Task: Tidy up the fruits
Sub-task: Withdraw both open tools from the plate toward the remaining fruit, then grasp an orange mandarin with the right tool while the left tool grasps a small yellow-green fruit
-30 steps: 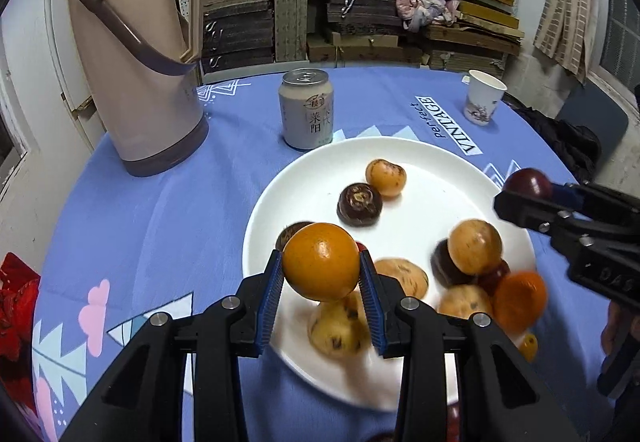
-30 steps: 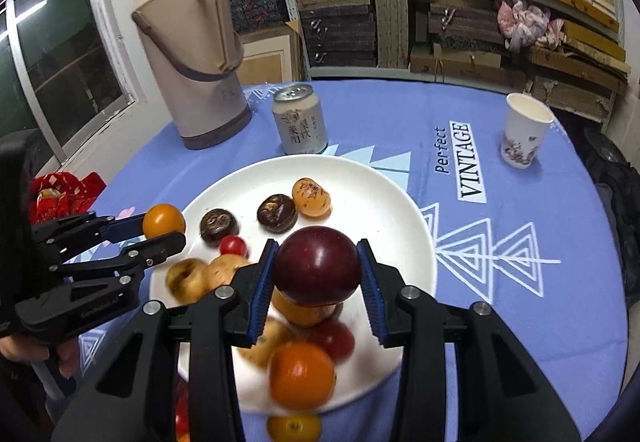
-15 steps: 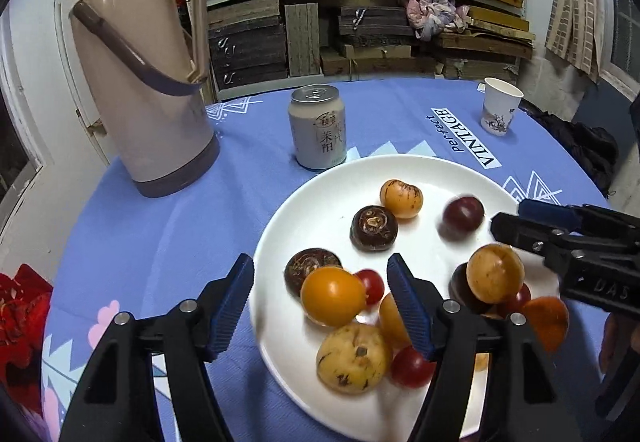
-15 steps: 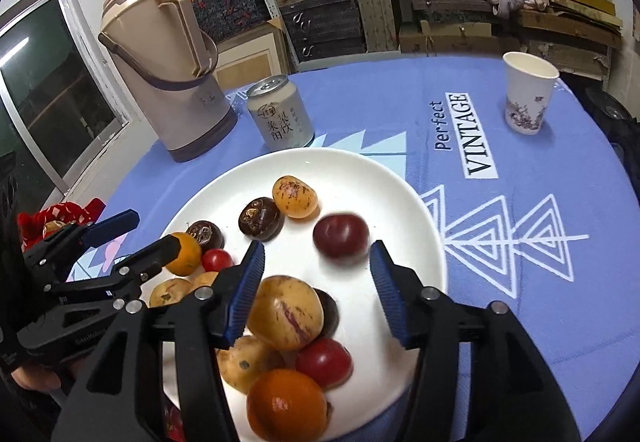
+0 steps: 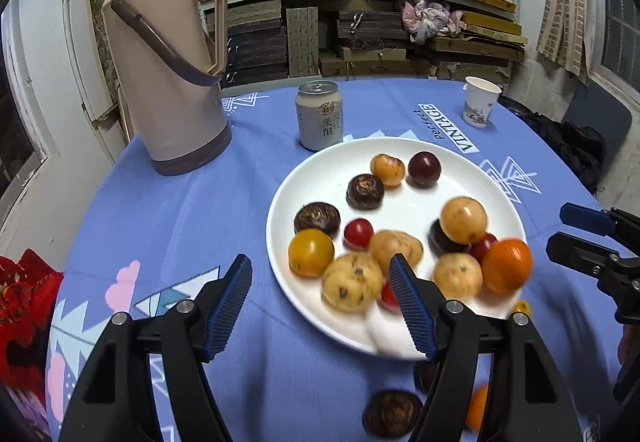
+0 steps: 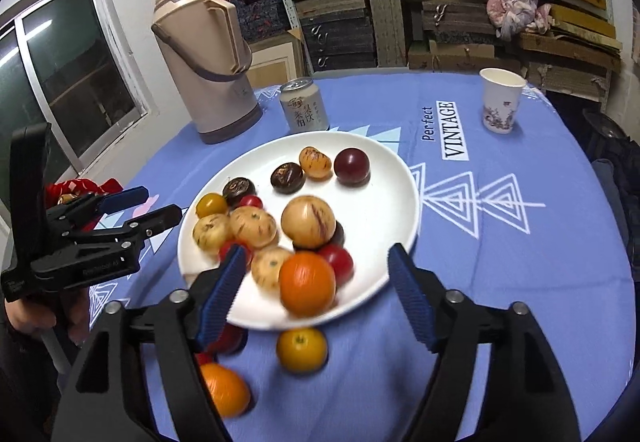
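Note:
A white plate (image 5: 404, 202) (image 6: 384, 198) on the blue tablecloth holds several fruits: a dark red plum (image 5: 424, 169) (image 6: 351, 166), a yellow-orange fruit (image 5: 311, 253) (image 6: 211, 204), brown chestnut-like ones, tan speckled ones, cherry tomatoes and an orange (image 5: 506, 265) (image 6: 307, 283). My left gripper (image 5: 320, 302) is open and empty at the plate's near left edge. My right gripper (image 6: 316, 294) is open and empty over the plate's near edge. Loose fruits lie on the cloth before the plate: a yellow one (image 6: 301, 349), an orange one (image 6: 224, 388) and a brown one (image 5: 392, 413).
A beige thermos (image 5: 168, 62) (image 6: 208, 62) stands at the back left. A drink can (image 5: 320, 115) (image 6: 304, 105) stands just behind the plate. A paper cup (image 5: 480, 101) (image 6: 500, 100) stands at the back right. A red object (image 5: 24, 294) lies at the left table edge.
Both grippers let go of their fruits, the yellow-orange fruit and the plum, which now lie on the plate. Both grippers opened and pulled back toward me.

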A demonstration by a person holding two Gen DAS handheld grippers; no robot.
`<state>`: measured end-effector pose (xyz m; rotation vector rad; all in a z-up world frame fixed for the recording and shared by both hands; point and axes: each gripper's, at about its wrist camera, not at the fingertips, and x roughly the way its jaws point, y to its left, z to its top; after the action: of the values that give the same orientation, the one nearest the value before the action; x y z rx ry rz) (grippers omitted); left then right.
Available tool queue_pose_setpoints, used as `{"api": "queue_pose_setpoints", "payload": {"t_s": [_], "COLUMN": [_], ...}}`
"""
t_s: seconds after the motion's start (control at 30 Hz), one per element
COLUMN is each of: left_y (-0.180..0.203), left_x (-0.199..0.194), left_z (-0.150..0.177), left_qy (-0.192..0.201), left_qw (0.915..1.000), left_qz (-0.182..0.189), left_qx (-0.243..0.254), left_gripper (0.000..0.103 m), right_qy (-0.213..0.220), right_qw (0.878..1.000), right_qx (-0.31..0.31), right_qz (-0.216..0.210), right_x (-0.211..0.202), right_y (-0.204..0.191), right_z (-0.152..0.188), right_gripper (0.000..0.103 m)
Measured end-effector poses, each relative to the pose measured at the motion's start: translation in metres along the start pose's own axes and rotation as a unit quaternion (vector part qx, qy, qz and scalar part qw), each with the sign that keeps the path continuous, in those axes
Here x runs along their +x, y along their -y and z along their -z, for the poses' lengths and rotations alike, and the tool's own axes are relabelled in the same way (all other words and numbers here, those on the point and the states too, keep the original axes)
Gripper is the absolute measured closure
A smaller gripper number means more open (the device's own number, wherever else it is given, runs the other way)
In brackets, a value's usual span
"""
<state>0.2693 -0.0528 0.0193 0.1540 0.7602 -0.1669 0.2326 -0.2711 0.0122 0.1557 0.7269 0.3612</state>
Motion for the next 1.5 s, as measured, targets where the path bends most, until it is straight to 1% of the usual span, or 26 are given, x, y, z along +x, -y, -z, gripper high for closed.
{"api": "queue_pose_setpoints", "payload": {"t_s": [0.17,0.23,0.3,0.37,0.5,0.53,0.6,0.77,0.9,0.97,1.1,1.17,1.23,1.33,1.37,1.5], "left_y": [0.006,0.007,0.008,0.009,0.008,0.006,0.004,-0.004,-0.009,-0.009,-0.010,-0.011,-0.012,-0.010,-0.009,-0.003], "left_x": [-0.019,-0.025,-0.029,-0.033,-0.038,-0.038,-0.038,-0.036,-0.033,-0.030,-0.025,-0.024,-0.023,-0.021,-0.021,-0.020], "left_z": [0.016,0.022,0.029,0.036,0.048,0.052,0.057,0.072,0.083,0.087,0.091,0.092,0.092,0.093,0.094,0.097], "left_qy": [0.006,0.005,0.005,0.003,-0.001,-0.001,-0.002,-0.013,-0.022,-0.030,-0.037,-0.040,-0.043,-0.045,-0.046,-0.050], "left_qw": [0.9999,0.9999,0.9999,0.9999,0.9999,0.9999,1.0000,0.9999,0.9996,0.9994,0.9992,0.9991,0.9990,0.9989,0.9988,0.9985], "left_qz": [0.000,0.003,0.003,0.005,0.007,0.005,0.002,0.005,0.010,0.010,0.008,0.008,0.010,0.012,0.013,0.017], "left_qx": [0.012,0.014,0.016,0.016,0.014,0.012,0.007,-0.004,-0.015,-0.013,-0.011,-0.012,-0.011,-0.004,-0.001,0.011], "left_gripper": [0.031,0.031,0.031,0.031,0.030,0.025,0.021,0.021,0.021,0.021,0.021,0.021,0.021,0.021,0.021,0.021], "right_qy": [-0.001,0.002,0.005,0.005,-0.004,-0.018,-0.030,-0.060,-0.074,-0.081,-0.097,-0.104,-0.110,-0.120,-0.118,-0.112], "right_qw": [1.000,1.000,1.000,1.000,1.000,0.999,0.998,0.994,0.992,0.992,0.991,0.990,0.989,0.988,0.989,0.990], "right_qx": [0.003,0.003,0.002,-0.002,-0.023,-0.043,-0.062,-0.087,-0.097,-0.094,-0.095,-0.096,-0.095,-0.089,-0.089,-0.084], "right_qz": [0.002,0.007,0.008,0.007,-0.002,-0.008,-0.005,-0.005,-0.006,-0.006,-0.006,-0.006,-0.011,-0.031,-0.031,-0.028], "right_x": [-0.017,-0.023,-0.028,-0.033,-0.035,-0.034,-0.031,-0.016,-0.003,0.004,0.019,0.025,0.030,0.039,0.040,0.036], "right_y": [-0.004,-0.008,-0.012,-0.018,-0.032,-0.043,-0.054,-0.069,-0.075,-0.076,-0.077,-0.078,-0.079,-0.078,-0.078,-0.077], "right_z": [0.019,0.027,0.034,0.041,0.053,0.062,0.070,0.086,0.090,0.090,0.091,0.091,0.091,0.093,0.094,0.095], "right_gripper": [0.023,0.020,0.013,0.011,0.011,0.011,0.011,0.011,0.019,0.021,0.032,0.037,0.039,0.050,0.054,0.056]}}
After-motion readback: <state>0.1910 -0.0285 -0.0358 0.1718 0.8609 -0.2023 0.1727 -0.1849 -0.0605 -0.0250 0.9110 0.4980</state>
